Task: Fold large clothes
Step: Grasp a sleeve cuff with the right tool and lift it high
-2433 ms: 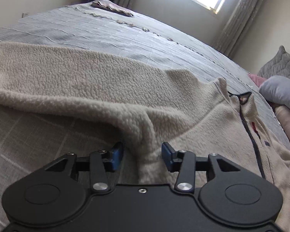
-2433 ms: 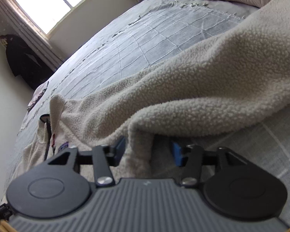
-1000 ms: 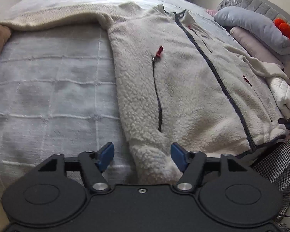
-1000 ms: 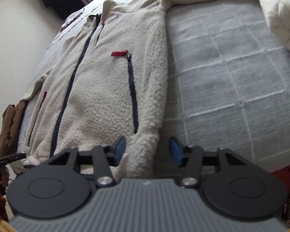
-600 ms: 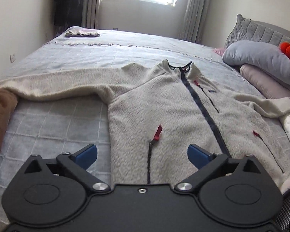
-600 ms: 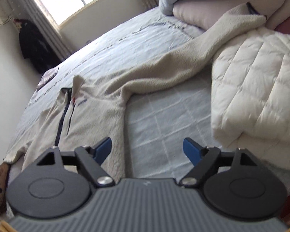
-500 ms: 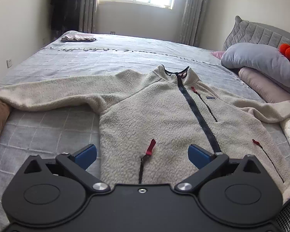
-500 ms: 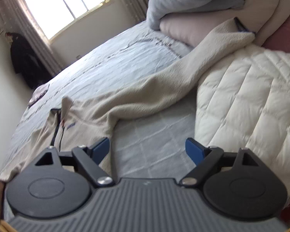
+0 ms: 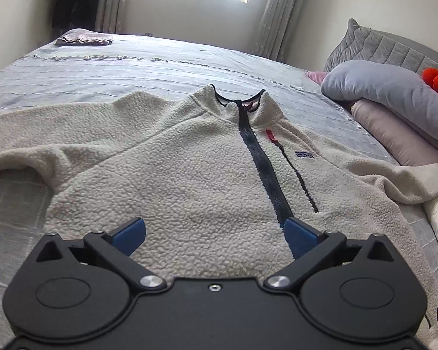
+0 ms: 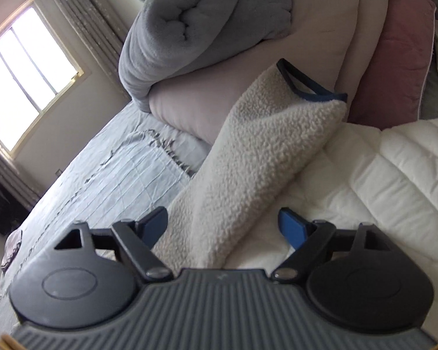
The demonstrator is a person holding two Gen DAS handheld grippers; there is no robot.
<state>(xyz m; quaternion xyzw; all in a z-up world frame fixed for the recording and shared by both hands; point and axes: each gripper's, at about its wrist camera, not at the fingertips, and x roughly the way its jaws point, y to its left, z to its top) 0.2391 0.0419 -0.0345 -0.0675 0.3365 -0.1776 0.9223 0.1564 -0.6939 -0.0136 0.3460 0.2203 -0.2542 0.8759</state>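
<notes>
A cream fleece jacket is lying spread face up on the bed, its collar pointing toward the window-side edge. Its sleeve is being draped over a white quilt at the pillow-side edge, the cuff resting against a pink pillow. The left tongs are being held wide apart above the jacket's front, gripping nothing. The right tongs are gaping around the sleeve, not closed on it.

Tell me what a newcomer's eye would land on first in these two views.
First, the cream fleece jacket spread front-up across the grey bedspread, its dark zipper running down the middle. Next, its right sleeve draped over a white quilted duvet, cuff against the stacked pillows.
</notes>
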